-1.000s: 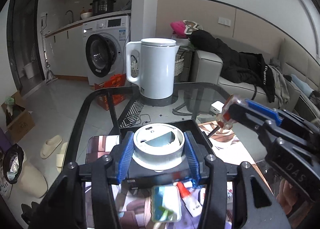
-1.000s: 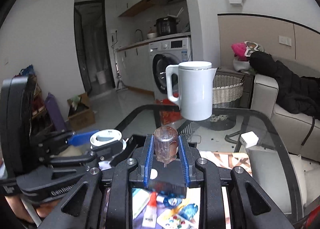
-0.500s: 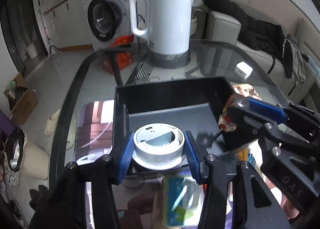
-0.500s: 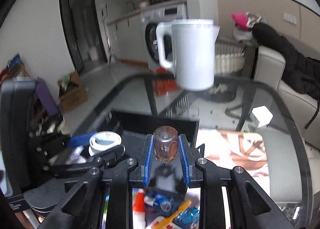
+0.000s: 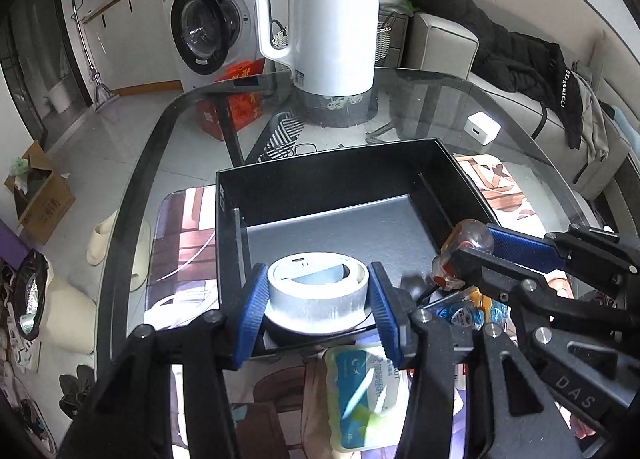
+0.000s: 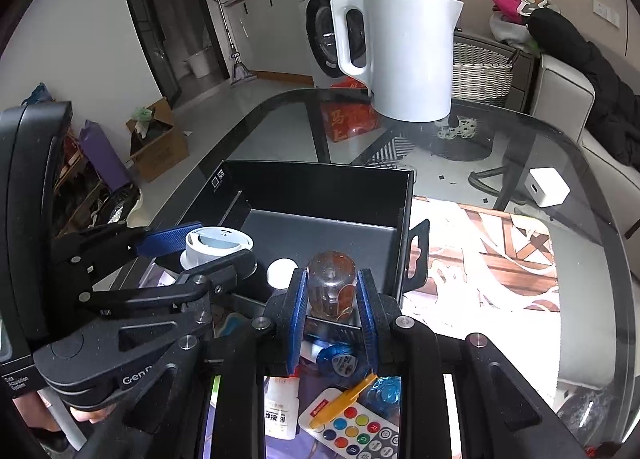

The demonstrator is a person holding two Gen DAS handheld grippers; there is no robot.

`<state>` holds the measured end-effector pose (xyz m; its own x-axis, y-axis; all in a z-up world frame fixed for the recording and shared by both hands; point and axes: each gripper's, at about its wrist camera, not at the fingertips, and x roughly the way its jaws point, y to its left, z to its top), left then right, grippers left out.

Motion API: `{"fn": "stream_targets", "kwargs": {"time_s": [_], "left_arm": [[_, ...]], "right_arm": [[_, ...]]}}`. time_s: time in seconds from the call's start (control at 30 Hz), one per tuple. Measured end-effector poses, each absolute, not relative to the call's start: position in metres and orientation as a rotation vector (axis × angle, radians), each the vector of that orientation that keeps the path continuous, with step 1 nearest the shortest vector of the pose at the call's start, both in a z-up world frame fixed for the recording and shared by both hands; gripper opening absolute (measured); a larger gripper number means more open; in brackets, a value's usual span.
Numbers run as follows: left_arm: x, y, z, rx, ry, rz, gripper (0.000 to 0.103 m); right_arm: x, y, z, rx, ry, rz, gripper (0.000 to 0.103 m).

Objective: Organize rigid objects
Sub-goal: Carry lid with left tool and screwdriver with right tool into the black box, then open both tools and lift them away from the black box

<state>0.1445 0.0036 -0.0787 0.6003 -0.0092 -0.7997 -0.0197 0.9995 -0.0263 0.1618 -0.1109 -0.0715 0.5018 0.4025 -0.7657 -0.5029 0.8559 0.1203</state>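
Hovering over the open black rectangular box (image 5: 348, 171), your left gripper (image 5: 318, 309) jaws grasp a white round lidded container (image 5: 318, 289); your right gripper (image 6: 331, 313) jaws grasp an amber transparent-handled screwdriver (image 6: 331, 285).

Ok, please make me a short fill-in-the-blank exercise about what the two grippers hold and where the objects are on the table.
1. The left gripper is closed on a round white ____.
2. The right gripper clamps the amber handle of a ____.
3. Both grippers are above a black ____, whose floor is grey.
4. The white kettle stands on the ____ table.

Missing words: container; screwdriver; box; glass
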Motion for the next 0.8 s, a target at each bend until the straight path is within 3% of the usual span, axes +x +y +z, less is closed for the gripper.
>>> {"fn": "stream_targets", "kwargs": {"time_s": [0.5,0.63,0.8], "left_arm": [[0.129,0.01,-0.06,-0.107,0.845,-0.022,0.065],[0.116,0.012,-0.046,-0.118,0.749,-0.023,0.075],[0.087,0.014,-0.014,-0.116,0.547,-0.033,0.078]], "right_arm": [[0.155,-0.124,-0.063,-0.052,0.859,0.568,0.044],[0.148,-0.13,-0.053,-0.03,0.81,0.564,0.047],[0.126,-0.14,-0.024,-0.028,0.647,0.55,0.051]]}}
